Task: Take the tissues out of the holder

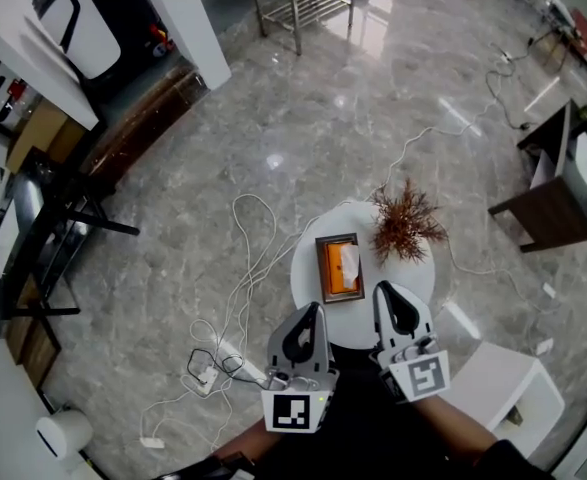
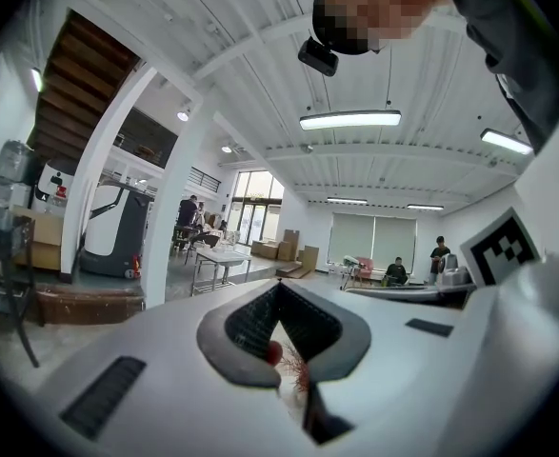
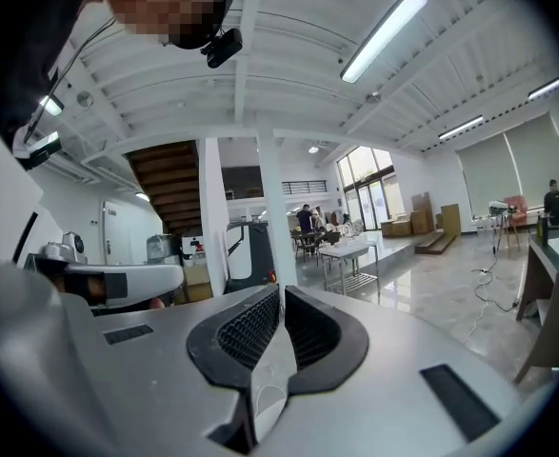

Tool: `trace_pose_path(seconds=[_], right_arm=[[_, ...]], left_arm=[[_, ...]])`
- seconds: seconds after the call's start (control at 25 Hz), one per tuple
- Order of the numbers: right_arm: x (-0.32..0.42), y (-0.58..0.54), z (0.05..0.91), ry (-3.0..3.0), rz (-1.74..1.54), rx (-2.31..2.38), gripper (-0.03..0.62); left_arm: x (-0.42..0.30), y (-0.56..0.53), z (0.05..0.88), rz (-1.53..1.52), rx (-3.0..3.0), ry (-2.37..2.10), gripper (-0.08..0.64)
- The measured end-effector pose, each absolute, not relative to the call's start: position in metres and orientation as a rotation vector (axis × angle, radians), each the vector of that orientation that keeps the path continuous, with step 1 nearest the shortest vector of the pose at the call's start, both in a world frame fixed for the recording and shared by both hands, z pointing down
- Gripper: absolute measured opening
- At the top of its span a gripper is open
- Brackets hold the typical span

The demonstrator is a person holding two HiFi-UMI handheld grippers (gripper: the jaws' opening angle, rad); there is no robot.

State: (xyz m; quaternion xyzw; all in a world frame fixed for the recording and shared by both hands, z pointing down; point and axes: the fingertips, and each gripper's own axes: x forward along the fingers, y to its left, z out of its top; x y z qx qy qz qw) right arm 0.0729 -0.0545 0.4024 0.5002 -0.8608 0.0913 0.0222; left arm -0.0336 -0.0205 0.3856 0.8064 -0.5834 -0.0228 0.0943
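Note:
The tissue holder [image 1: 338, 268], a wooden box with an orange inside and a white tissue [image 1: 349, 260] sticking up from it, lies on the small round white table [image 1: 413, 283]. My two grippers hover at the table's near edge, pointing level and away from me. The left gripper [image 1: 316, 308] sits just below the holder's near end, its jaws shut and empty. The right gripper [image 1: 381, 288] is beside the holder's right near corner, also shut with nothing in it. Seen from their own cameras, the left gripper [image 2: 278, 286] and the right gripper [image 3: 281, 288] each show tips that meet.
A dried reddish-brown plant [image 1: 405, 223] stands on the table's far right; its twigs [image 2: 295, 369] show below the left jaws. White cables and a power strip [image 1: 208, 373] trail on the marble floor to the left. A white block [image 1: 503, 383] and a dark side table [image 1: 553, 203] are on the right.

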Motion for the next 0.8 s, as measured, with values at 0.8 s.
trace_pose_path(seconds=[0.8], right_arm=[[0.083,-0.093,0.538,-2.480,0.549,1.394,0.151]], left_arm=[[-0.018,-0.035,0.392,-0.033,2.334,-1.803,0.000]])
